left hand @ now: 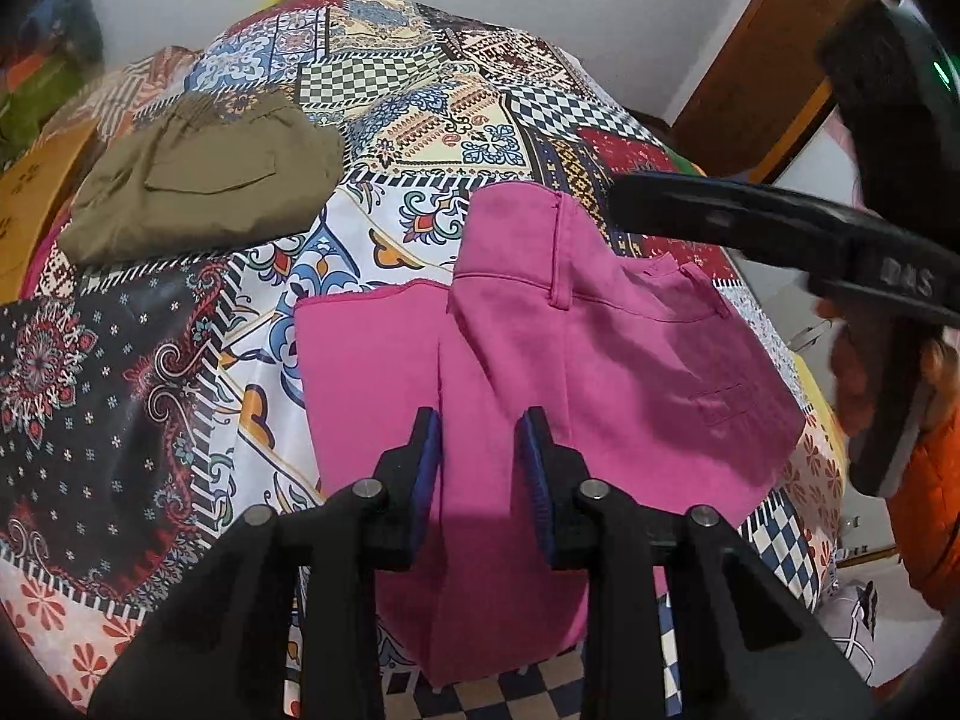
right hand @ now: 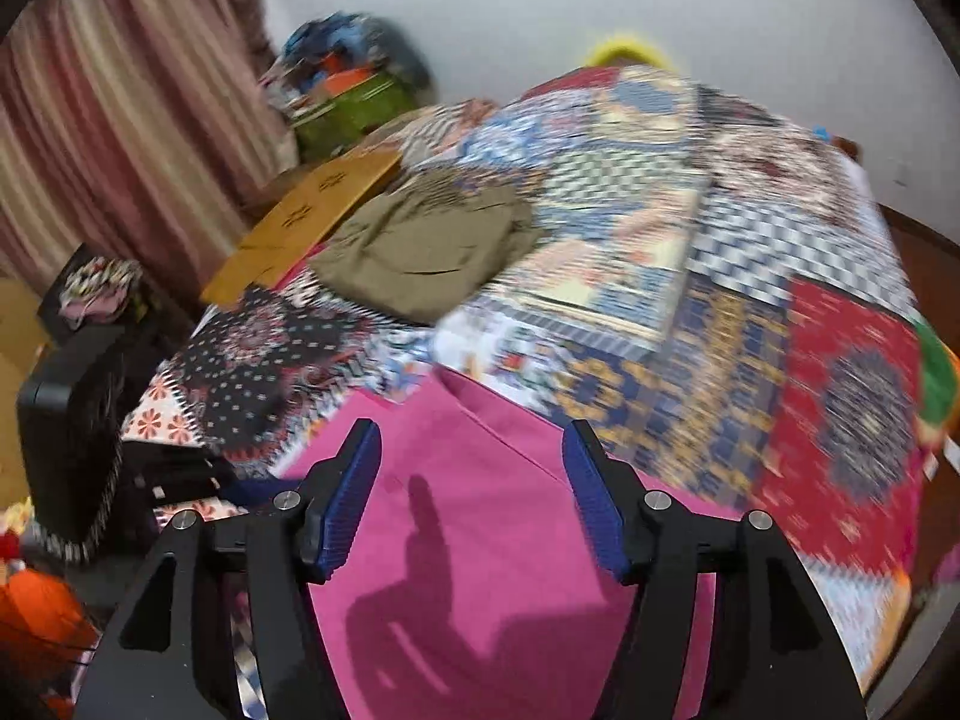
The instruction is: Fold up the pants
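- The left tool (left hand: 477, 456) pointed down over the pink pants (left hand: 540, 372), its two blue pads (left hand: 537, 468) set a narrow way apart with bare pink cloth showing in the gap; nothing was pinched between them, so it stood open, though not wide.
- The right tool (right hand: 474, 492) hung above the same garment with its jaws spread wide and empty, its own shadow thrown on the pink cloth (right hand: 480, 540) below (that view was smeared by motion, so fine detail was lost).
- In the left wrist view the right tool (left hand: 774, 240) reached in from the right edge as a long black body above the far corner of the pants, with an orange sleeve (left hand: 936, 480) beside it.
- The pink pants lay folded on the patchwork cover (left hand: 420, 108), the waistband with its belt loop turned to the far side and a back pocket showing on the upper layer; a lower layer stuck out to the left of it.
- A second pair, olive pants (left hand: 204, 186), lay folded in a compact pile further off to the left, well apart from the pink pair.
- Beyond the olive pile a brown cardboard sheet (right hand: 306, 222) rested at the edge of the cover, and a striped curtain (right hand: 120, 120) hung behind it.
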{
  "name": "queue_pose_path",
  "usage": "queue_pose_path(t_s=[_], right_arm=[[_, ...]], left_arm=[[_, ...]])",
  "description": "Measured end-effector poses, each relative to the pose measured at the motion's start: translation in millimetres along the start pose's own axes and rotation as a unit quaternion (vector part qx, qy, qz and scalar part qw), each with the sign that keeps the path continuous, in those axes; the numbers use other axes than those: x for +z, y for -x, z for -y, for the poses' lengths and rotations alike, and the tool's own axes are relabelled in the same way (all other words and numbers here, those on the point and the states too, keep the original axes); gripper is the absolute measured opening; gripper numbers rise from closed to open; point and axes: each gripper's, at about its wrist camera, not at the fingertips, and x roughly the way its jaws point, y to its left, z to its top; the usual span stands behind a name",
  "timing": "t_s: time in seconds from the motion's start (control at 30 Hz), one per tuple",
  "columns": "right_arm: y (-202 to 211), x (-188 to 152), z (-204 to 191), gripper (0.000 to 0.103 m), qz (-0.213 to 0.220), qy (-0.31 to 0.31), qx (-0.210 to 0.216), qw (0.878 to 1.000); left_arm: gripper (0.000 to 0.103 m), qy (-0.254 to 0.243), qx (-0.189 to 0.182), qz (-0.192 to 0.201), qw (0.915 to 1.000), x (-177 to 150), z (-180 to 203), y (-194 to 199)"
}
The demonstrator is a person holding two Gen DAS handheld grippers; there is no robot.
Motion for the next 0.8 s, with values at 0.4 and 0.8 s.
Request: queue_pose_path(t_s=[0.4,0.8], right_arm=[[-35,0,-23,0.013,-0.024,0.082,-0.016,0.996],[-34,12,1,0.037,-0.034,0.021,-0.042,0.998]], left_arm=[[0.009,0.025,-0.015,0.021,0.9994,-11,-17,8],[0.001,0.083,0.025,-0.005,0.9962,-36,-53,7]])
